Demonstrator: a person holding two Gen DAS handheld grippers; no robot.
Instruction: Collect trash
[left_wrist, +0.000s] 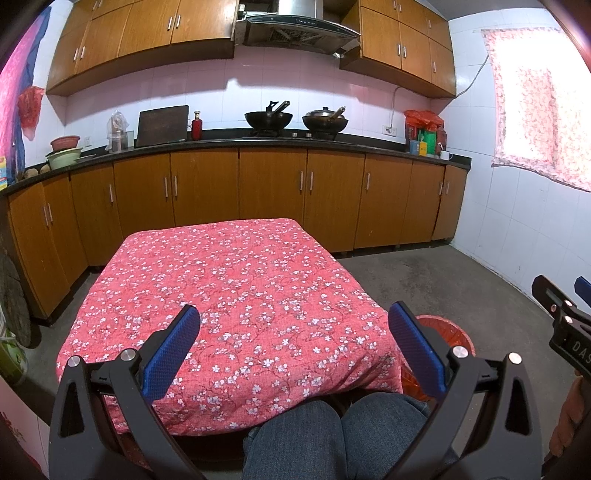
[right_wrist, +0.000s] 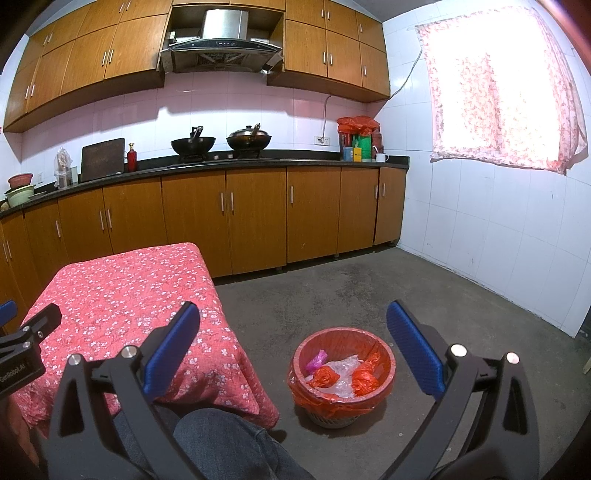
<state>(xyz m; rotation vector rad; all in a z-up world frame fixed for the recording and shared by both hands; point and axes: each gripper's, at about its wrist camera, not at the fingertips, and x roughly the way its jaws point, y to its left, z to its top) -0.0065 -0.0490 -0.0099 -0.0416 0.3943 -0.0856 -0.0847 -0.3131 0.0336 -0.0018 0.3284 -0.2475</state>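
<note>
Both tools empty, jaws spread wide: left tool (left_wrist: 291, 347) over bench (left_wrist: 236, 280), right tool (right_wrist: 293, 347) above floor. Trash in lined basket (right_wrist: 341, 373), lower centre of right view. Risk: loose liner snags, tips basket.

light: daylight through curtained window (right_wrist: 498, 88), upper right, blown out | glare: tile wall (left_wrist: 207, 88) sheen | focus: sharp | edges: fisheye bending, dark vignetted corners

Tabletop (left_wrist: 236, 280) w/ red floral cloth, bare. Floor (right_wrist: 369, 288): red-lined trash basket (right_wrist: 341, 400) just off tabletop's right edge.
</note>
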